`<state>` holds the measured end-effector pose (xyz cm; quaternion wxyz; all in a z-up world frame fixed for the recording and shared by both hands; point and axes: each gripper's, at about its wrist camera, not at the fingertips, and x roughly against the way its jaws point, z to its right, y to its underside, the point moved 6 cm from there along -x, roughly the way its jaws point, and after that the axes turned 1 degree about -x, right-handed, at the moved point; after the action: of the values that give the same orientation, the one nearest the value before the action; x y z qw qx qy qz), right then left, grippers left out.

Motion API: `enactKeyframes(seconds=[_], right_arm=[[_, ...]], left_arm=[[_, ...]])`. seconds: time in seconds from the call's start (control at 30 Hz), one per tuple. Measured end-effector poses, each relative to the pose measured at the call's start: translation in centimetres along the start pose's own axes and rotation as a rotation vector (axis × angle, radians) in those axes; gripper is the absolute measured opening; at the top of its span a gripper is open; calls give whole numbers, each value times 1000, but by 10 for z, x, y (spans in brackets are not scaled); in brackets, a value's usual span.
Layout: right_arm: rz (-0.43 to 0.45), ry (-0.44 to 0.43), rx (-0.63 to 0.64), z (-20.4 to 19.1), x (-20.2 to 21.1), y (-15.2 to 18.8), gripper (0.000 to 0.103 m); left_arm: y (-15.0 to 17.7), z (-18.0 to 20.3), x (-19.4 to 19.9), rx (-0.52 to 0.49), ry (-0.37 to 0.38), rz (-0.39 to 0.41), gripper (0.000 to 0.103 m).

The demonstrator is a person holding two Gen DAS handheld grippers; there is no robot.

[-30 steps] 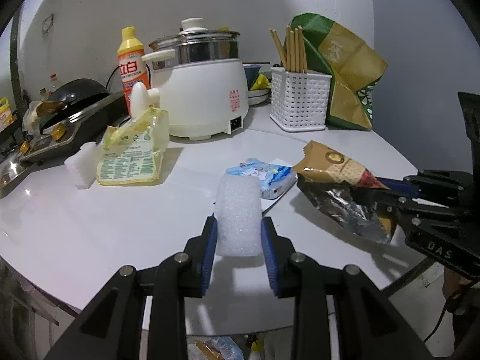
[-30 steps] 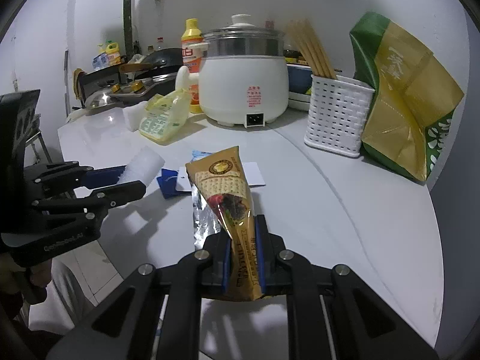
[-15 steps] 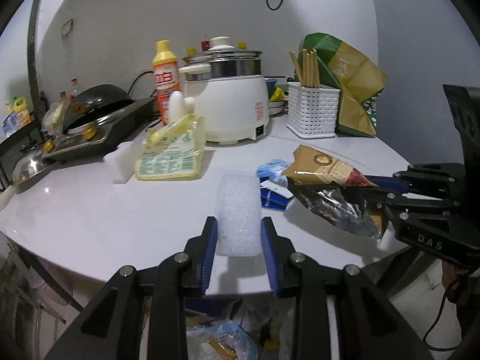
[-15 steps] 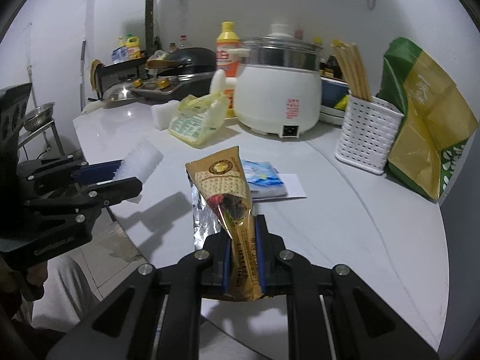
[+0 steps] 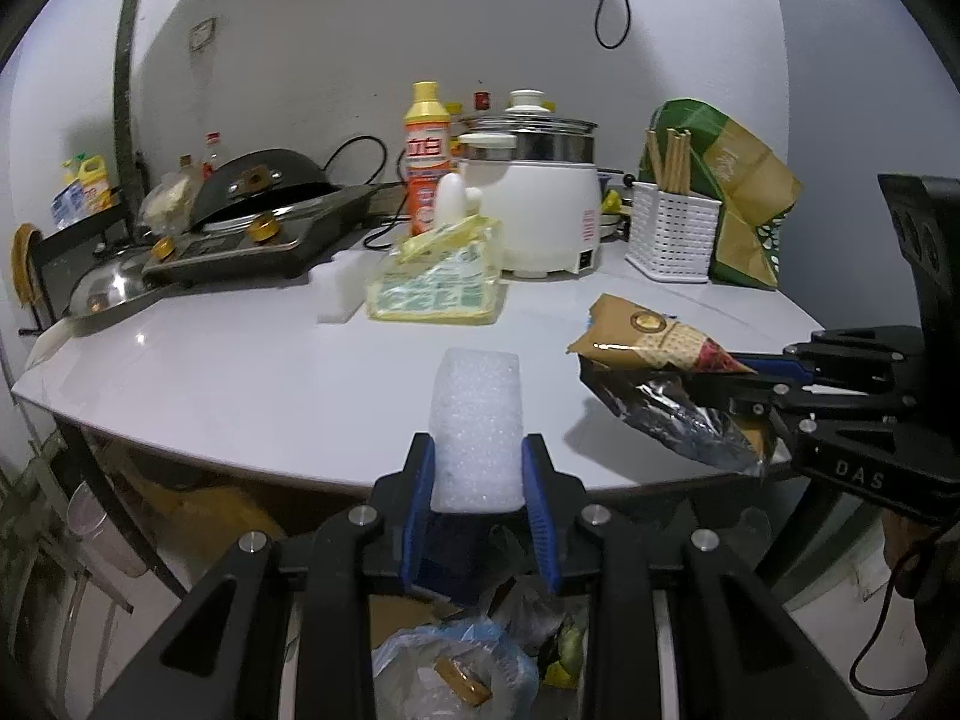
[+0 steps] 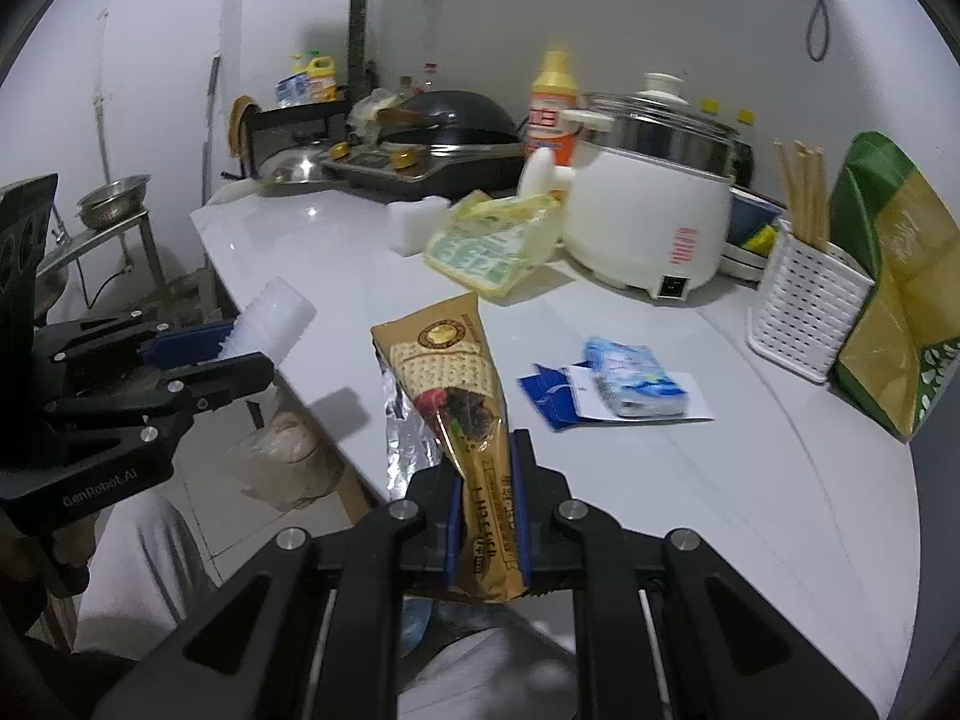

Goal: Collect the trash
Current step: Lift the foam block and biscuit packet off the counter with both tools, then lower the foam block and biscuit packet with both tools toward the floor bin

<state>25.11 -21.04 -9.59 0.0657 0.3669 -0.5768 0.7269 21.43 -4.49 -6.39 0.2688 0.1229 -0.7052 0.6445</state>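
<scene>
Two pieces of trash: one in each gripper, both held out past the near edge of the white surface (image 5: 252, 372).
White foam piece (image 5: 475, 429): a pebbled block standing up between the blue pads of the left gripper (image 5: 477, 480), its lower end pinched, its top free.
Left gripper state: closed on the foam, pads pressing both sides; in the right wrist view it shows at the left with the foam (image 6: 273, 318) sticking out of it (image 6: 231, 354).
Brown and gold snack wrapper (image 6: 462, 414): a long torn packet with silver foil lining, clamped at its narrow end, its wide end reaching forward over the surface edge.
Right gripper (image 6: 485, 516) state: nearly shut, gripping the wrapper; in the left wrist view it enters from the right (image 5: 774, 378) with the wrapper (image 5: 654, 360) hanging in front.
Below the left gripper: crumpled plastic bags with scraps (image 5: 456, 666), on the floor under the surface edge.
Left on the surface: blue and white packet (image 6: 633, 381) lying on a white paper slip, beside a dark blue scrap (image 6: 549, 396).
Farther back: yellow-green plastic pouch (image 5: 438, 291), white foam block (image 5: 345, 285), white electric cooker with steel pot (image 5: 540, 210), orange bottle with yellow cap (image 5: 427, 156), white perforated holder with chopsticks (image 5: 672, 231), green and gold bag (image 5: 744, 198), black stove with pan (image 5: 264, 222).
In the way: nothing lies between either gripper and its held piece.
</scene>
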Motion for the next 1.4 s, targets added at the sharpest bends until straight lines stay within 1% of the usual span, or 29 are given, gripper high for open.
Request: enactKeyframes(seconds=[0.17,0.7,1.17,1.4], right_arm=[[-9,-34,26,-27,-2,0,13],[-65,-130,127,-116,-23,15,13],[-128,-171,183,-160,-52,33,13],[-167,-191,215,-181,-71,43,13]], left_arm=[[17,-18,13,35,-14,7,29],[75,-74,40,152,-68,-23,29],[123,-112,40,237,-110,-66,29],[152,-134,32,289,-135,-106,29]])
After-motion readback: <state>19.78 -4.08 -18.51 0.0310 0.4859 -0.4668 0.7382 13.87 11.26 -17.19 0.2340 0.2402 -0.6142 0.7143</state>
